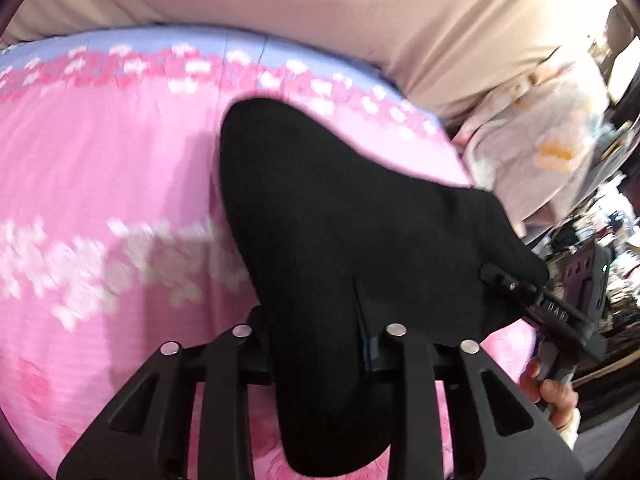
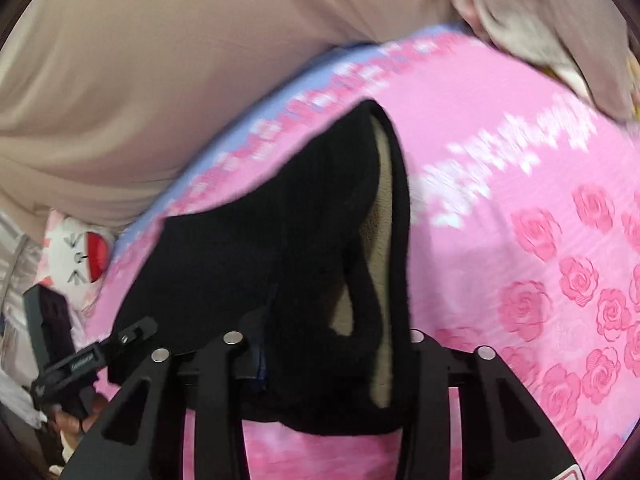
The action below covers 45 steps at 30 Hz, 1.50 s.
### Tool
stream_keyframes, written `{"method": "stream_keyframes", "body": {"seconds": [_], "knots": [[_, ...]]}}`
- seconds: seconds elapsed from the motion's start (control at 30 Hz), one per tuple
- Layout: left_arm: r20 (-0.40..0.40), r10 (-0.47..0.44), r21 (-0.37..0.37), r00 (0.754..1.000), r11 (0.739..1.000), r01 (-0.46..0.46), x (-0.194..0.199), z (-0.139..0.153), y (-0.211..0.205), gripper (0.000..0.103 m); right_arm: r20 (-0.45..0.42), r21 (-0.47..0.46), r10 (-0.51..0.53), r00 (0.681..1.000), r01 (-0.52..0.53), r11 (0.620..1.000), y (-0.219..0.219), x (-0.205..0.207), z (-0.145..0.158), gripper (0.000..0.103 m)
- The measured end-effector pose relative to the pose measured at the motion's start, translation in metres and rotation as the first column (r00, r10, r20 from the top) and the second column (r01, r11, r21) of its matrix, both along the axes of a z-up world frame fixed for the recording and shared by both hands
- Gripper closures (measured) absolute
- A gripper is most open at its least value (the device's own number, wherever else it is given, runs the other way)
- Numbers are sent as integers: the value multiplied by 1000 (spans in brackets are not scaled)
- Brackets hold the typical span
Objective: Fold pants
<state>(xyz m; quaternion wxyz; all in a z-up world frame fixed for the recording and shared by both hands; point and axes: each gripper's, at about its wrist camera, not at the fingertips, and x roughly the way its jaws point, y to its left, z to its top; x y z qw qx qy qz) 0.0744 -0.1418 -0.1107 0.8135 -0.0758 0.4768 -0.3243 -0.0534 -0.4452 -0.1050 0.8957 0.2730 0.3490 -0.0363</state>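
Observation:
The black pants (image 1: 340,240) with a beige fleece lining (image 2: 380,184) hang lifted over a pink rose-print bedspread (image 1: 100,168). My left gripper (image 1: 320,360) is shut on one edge of the pants; the cloth drapes over its fingers. My right gripper (image 2: 320,364) is shut on another edge, and the pants (image 2: 260,248) stretch away toward the bed. In the left wrist view the right gripper (image 1: 504,280) shows at the right, clamped on the cloth. In the right wrist view the left gripper (image 2: 132,334) shows at the left, clamped on the cloth.
A beige padded headboard or wall (image 1: 320,0) runs behind the bed. A pale printed pillow (image 1: 540,140) lies at the bed's edge, and a white cartoon cushion (image 2: 80,256) shows in the right wrist view. Cluttered room lies beyond (image 1: 616,240).

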Motion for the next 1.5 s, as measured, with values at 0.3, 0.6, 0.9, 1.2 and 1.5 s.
{"method": "stream_keyframes", "body": {"seconds": [0.3, 0.6, 0.9, 1.2, 1.5], "knots": [[-19, 113, 216, 993, 971, -106, -14, 0, 112, 65, -98, 79, 148, 984, -140, 987, 77, 18, -58, 45], [243, 215, 171, 946, 951, -259, -17, 60, 113, 48, 54, -245, 76, 996, -61, 968, 108, 19, 57, 83], [255, 215, 389, 943, 870, -304, 39, -13, 46, 12, -166, -231, 75, 983, -113, 967, 126, 107, -16, 102], [232, 212, 377, 949, 880, -289, 38, -13, 54, 10, -150, -218, 42, 988, -75, 973, 118, 107, -15, 103], [220, 226, 366, 949, 883, -295, 30, -2, 63, 11, -107, -319, 167, 980, -193, 928, 183, 109, 20, 92]]}}
